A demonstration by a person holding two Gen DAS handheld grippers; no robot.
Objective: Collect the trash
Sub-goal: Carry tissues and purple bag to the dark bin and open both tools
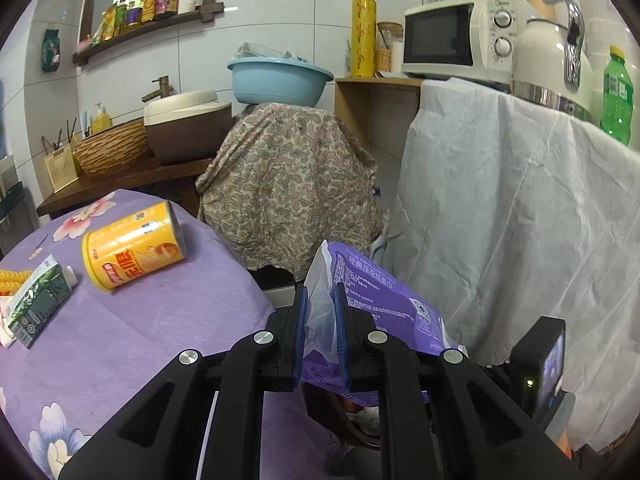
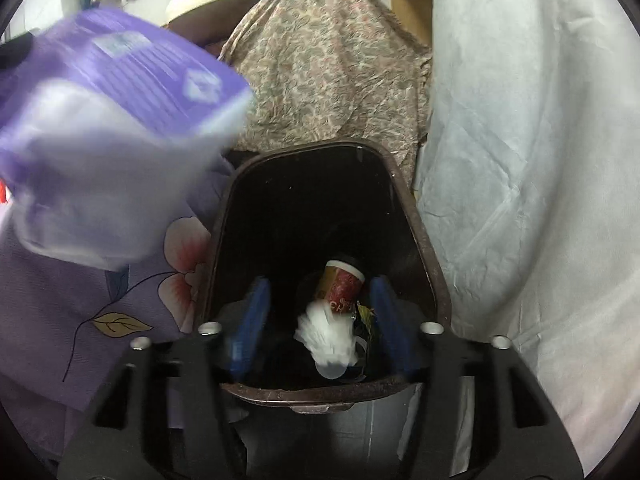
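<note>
My left gripper is shut on a purple and clear plastic tissue wrapper, held off the table's right edge. The wrapper shows blurred at upper left in the right wrist view. My right gripper is open and empty above the dark brown trash bin. Inside the bin lie a red and yellow cup and crumpled white paper. On the purple floral tablecloth lie a yellow can on its side and a green carton.
A paisley-covered object with a blue basin stands behind the bin. A white-draped counter on the right carries a microwave, a kettle and a green bottle. A washbasin stands at left.
</note>
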